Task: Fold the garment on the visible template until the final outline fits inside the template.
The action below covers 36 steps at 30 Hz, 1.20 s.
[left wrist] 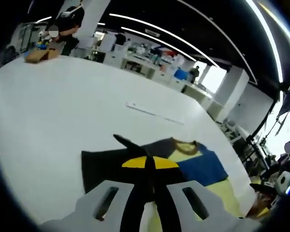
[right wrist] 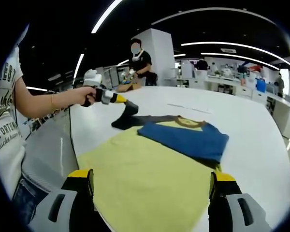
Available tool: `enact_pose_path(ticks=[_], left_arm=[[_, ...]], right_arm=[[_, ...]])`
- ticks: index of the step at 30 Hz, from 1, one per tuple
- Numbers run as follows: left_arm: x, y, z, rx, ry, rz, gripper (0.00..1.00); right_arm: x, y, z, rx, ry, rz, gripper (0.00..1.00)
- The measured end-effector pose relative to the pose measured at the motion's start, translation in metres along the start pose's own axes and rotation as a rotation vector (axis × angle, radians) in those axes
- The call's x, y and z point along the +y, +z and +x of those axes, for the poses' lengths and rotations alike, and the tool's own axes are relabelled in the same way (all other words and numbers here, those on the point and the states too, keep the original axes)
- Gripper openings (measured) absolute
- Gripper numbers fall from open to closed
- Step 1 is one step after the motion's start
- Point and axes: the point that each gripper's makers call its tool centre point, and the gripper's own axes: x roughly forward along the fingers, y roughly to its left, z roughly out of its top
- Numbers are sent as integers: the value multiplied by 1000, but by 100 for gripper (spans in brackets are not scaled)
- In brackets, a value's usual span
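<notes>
On the white counter (right wrist: 261,140): one garment (right wrist: 150,169), yellow body with blue panel and dark sleeves, brown collar, laid flat and partly folded. Blue panel doubled over the yellow body toward the collar end. Lay ahead of and between the right tongs (right wrist: 152,186), near hem reaching down between the two yellow-tipped jaws. Right tongs spread wide, jaws at either side of the yellow cloth, nothing held.

In the left gripper view: left tongs (left wrist: 150,166) closed on a dark sleeve (left wrist: 130,145) of the same garment (left wrist: 203,166), cloth pinched between the yellow tips and drawn up into a raised peak. Rest of the garment spread to the right of and beyond these jaws; dark panel lying flat to their left on the counter (left wrist: 63,111).

In the right gripper view: left tongs (right wrist: 128,107) seen from the side, held in a person's hand (right wrist: 86,95), bracelet on the wrist, sleeve (right wrist: 128,118) lifted off the counter at the garment's far left corner, well apart from the right tongs.

Also noted: a thin pale strip (left wrist: 154,112) on the counter beyond the garment, apart from it. A brown cardboard item (left wrist: 41,53) at the counter's far edge. A person in dark clothing (right wrist: 142,60) standing beyond that edge. Template outline not made out in either view.
</notes>
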Motion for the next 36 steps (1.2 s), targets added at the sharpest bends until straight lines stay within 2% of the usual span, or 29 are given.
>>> enact_pose_path(ticks=[14, 22, 36], left_arm=[[-30, 4, 11, -14, -80, -12, 0], [-40, 3, 16, -3, -96, -5, 0], [-72, 4, 28, -4, -160, -13, 0]], right_arm=[[-2, -3, 0, 4, -9, 9, 99], [-1, -4, 1, 5, -3, 11, 99], [-4, -6, 0, 8, -17, 26, 99]])
